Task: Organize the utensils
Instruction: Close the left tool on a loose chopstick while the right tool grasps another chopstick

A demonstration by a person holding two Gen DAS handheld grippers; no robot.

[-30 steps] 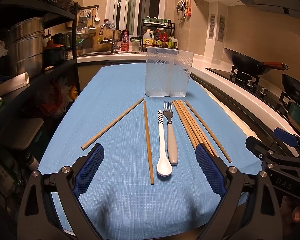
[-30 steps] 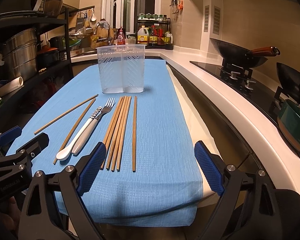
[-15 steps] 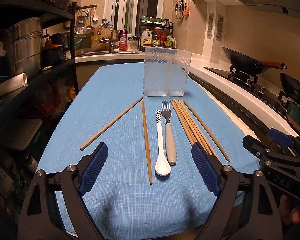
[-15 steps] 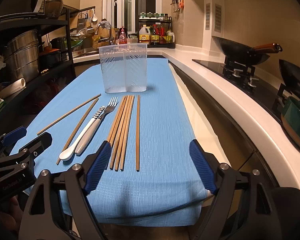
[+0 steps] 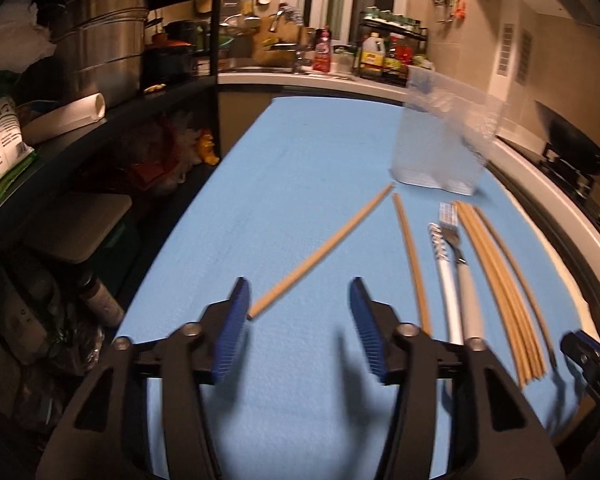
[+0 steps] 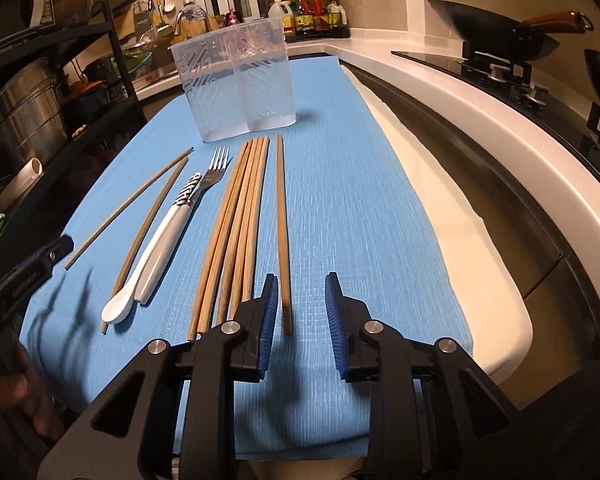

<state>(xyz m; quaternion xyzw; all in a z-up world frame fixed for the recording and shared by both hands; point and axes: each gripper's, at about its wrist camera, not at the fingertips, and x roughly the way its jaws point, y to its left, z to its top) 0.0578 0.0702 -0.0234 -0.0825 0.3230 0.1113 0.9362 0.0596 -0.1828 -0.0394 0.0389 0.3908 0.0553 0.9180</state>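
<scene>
Zero utensils binned | holder [image 6: 236,80] empty at 12 o'clock | left gripper [image 5: 298,332], right gripper [image 6: 300,320] closing, nothing clamped | chopsticks [image 6: 236,232], fork [image 6: 214,170], spoon [image 6: 140,280] remained on bench

both grippers [image 5: 298,330] [image 6: 302,320] closing (nothing gripped)

In the left wrist view, motion blur is smearing the clear container [image 5: 440,148] so its rim and inner divider are not showing, and the fork [image 5: 454,236] tines are running together. The left gripper's [image 5: 298,332] right arm is covering the near ends of the fork, the spoon [image 5: 446,292] bowl and one loose chopstick [image 5: 412,256], while the picture's right edge is cutting off the right gripper [image 5: 596,368]. In the right wrist view, the left finger [image 6: 266,320] is hiding the near ends of the bundled chopsticks [image 6: 236,232], and the person's hand [image 6: 20,400] is lying dark and half out of frame at the lower left.
</scene>
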